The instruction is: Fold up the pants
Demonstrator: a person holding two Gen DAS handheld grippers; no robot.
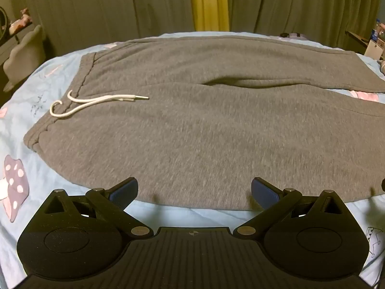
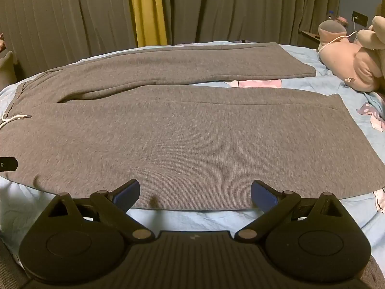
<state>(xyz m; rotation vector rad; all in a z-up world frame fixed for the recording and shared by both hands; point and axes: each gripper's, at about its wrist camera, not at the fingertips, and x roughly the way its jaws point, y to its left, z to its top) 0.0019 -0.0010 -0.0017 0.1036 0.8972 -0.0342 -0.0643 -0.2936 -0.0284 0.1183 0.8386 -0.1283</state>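
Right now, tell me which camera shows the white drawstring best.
The left wrist view: the drawstring lies whole on the pants, loop and both tips visible. The right wrist view catches only its ends at the frame's left edge.

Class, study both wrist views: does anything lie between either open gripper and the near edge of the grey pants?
Nothing visible does. The left gripper and right gripper both hover open at the near edge of the pants, with only bare blue bedsheet below them.
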